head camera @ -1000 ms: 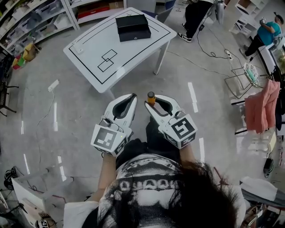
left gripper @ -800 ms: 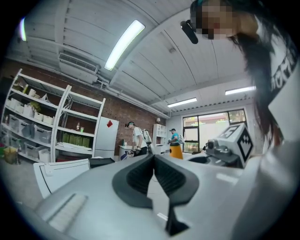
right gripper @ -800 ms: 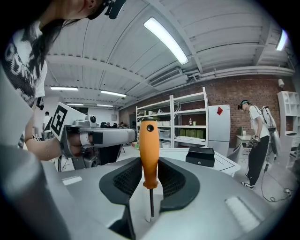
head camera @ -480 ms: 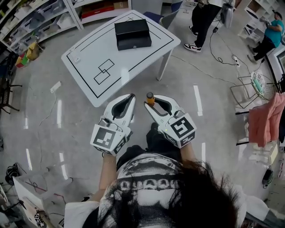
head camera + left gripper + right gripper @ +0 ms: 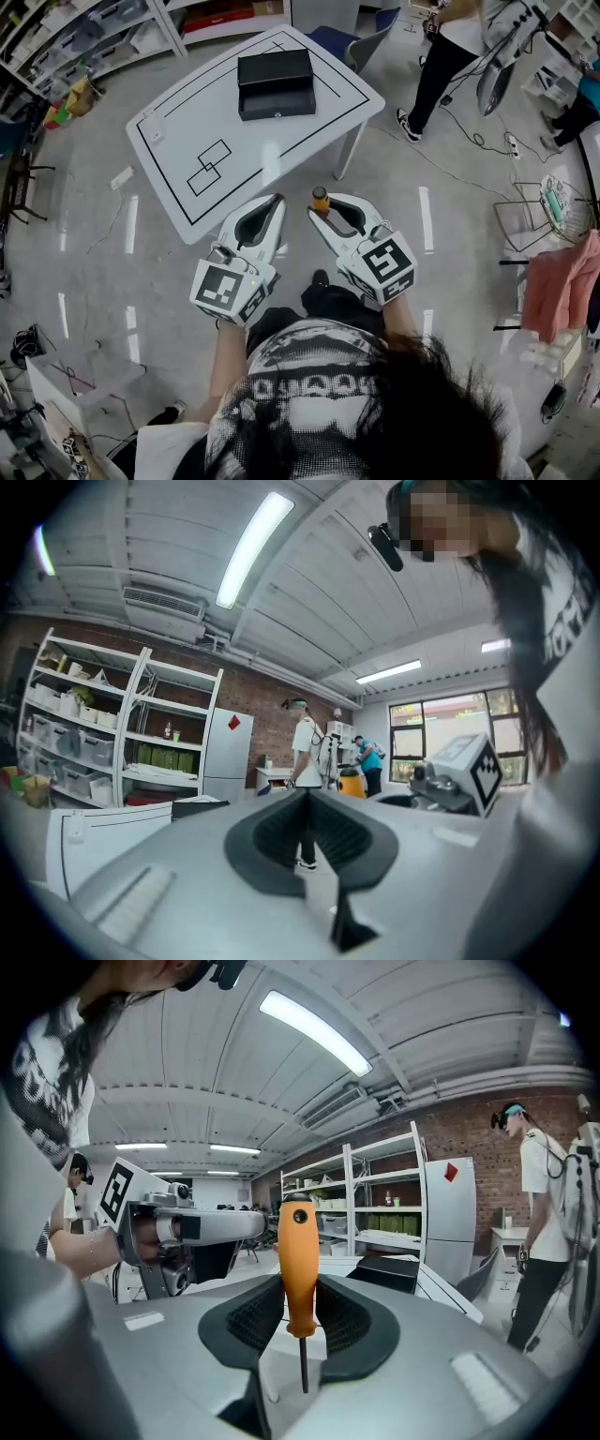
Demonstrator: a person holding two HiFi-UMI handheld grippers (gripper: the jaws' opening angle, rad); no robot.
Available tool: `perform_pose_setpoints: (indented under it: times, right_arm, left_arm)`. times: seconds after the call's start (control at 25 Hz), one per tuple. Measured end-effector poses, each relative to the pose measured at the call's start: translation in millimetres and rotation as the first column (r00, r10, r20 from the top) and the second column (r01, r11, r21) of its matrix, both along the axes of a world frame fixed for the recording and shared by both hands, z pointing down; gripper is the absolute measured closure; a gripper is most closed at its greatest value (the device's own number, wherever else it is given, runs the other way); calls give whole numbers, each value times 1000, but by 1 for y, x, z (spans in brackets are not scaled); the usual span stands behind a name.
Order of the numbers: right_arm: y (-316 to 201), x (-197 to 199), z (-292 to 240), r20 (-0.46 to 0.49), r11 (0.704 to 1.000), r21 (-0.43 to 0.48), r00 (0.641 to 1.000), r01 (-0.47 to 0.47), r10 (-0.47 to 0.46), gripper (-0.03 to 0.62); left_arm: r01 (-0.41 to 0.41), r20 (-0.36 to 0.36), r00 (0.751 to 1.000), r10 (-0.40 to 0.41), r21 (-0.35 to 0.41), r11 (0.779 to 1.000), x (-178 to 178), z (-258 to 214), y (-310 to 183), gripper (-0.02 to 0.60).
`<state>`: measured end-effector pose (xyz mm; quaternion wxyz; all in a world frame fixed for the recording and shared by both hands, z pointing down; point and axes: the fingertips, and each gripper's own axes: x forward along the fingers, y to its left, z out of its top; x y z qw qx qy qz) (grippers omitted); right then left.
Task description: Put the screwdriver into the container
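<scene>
Right gripper (image 5: 320,206), at centre frame, pinches the orange screwdriver (image 5: 320,197) by its handle, the left gripper (image 5: 277,201) pressed together on nothing; the black container (image 5: 277,103) lies well apart on the table (image 5: 178,127) at upper centre, so the smooth handle might slip in transit.

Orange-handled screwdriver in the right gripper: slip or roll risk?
The orange-handled screwdriver looks rigid, probably light. Its smooth round handle, pinched upright by the right gripper, might pivot or slip. Set on the white table, it would likely roll.
</scene>
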<state>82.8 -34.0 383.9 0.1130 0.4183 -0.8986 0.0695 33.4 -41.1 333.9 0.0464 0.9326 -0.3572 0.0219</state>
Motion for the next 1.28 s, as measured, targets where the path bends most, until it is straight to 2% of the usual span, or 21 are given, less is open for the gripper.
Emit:
perform_pose_setpoints:
  times: [0.24,0.56,1.0,1.28]
  right_arm:
    - [-28,27,0,14,999,6,999,44,-44,490]
    - [-42,41,8,33,997,-1,996,78,-78,490]
    - [-54,36,17,53,994,-23,993,103,-101,490]
    - [-78,30,26,46,995,-36,995,88,-86,490]
  left_arm:
    - [42,10,999,-42,3,999,28,0,-24,581]
    - [70,23,997,-69,-13,997,45,7,-35,581]
    - [103,41,994,-102,-33,994,39,10,-44,581]
    - [92,45,995,-89,-46,995,31,20,-71,581]
